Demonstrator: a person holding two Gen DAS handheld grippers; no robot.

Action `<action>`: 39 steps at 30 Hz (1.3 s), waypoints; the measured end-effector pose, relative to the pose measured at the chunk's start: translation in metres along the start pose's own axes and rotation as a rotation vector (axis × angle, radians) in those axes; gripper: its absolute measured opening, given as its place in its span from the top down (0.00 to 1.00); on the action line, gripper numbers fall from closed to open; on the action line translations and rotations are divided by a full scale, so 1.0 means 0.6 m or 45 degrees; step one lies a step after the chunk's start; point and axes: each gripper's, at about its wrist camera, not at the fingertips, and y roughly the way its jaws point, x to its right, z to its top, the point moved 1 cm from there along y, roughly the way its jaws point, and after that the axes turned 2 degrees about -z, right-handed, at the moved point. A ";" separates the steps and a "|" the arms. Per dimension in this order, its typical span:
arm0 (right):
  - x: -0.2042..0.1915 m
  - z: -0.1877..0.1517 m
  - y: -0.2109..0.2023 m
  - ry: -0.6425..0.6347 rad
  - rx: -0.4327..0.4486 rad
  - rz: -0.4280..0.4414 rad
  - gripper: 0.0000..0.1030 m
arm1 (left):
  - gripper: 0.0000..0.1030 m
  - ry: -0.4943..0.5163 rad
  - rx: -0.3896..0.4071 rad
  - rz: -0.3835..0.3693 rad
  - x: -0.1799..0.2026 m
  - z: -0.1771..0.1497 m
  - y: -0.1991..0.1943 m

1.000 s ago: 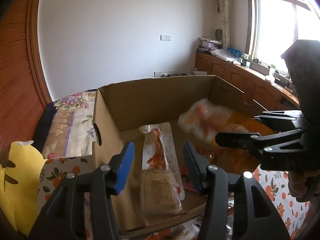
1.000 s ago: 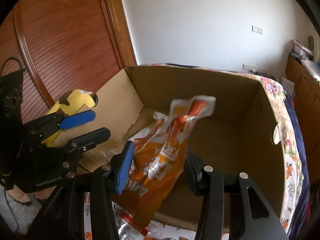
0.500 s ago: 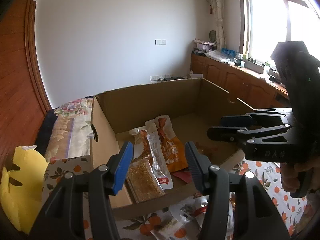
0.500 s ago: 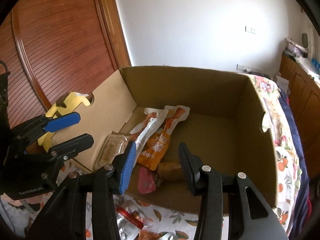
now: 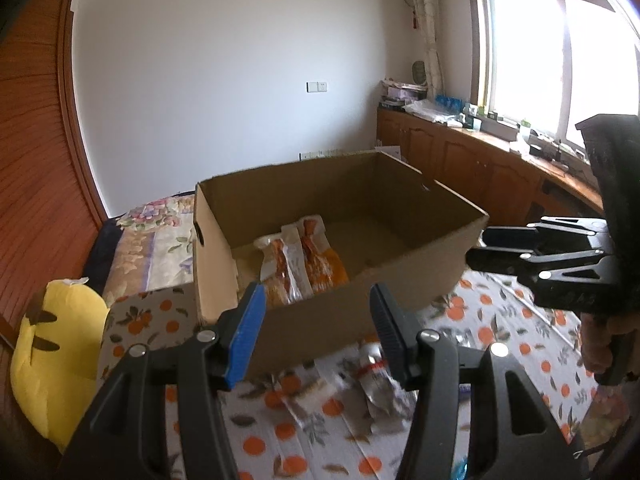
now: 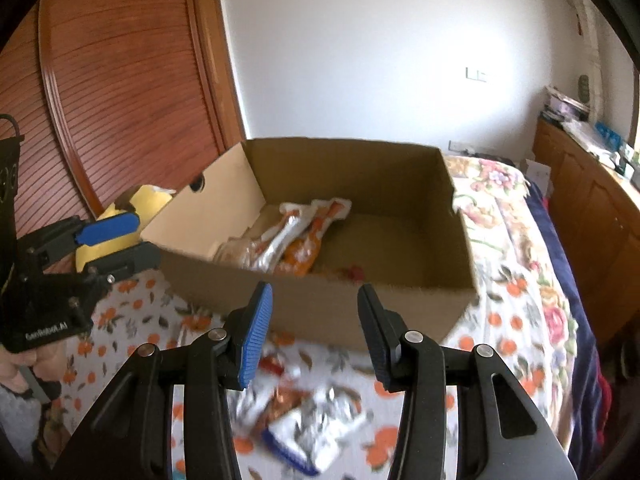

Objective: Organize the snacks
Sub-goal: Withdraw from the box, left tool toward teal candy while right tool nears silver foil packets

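Box (image 6: pixel 320 304): open cardboard, far half of the bed, standing on the orange-print cloth (image 6: pixel 516 320).
Packed snacks (image 5: pixel 300 264): several flat packets lie along the box's left side, overlapping.
Loose snacks (image 6: pixel 316 424): a blurred heap of foil and white packets on the cloth, just near of the box, under the right gripper.
Left gripper (image 5: pixel 316 336): jaws wide apart, nothing between them, near of the box front.
Right gripper (image 6: pixel 314 336): jaws wide apart, empty, above the loose heap.
Handling: packets look light, soft and crinkly, likely slippery foil.
Grip: probably pinch a flat sealed edge, not the puffed middle, to avoid crushing.
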 end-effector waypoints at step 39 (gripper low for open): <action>0.031 -0.183 0.081 0.149 -0.194 0.025 0.29 | 0.44 0.256 -0.281 -0.276 0.170 -0.261 -0.047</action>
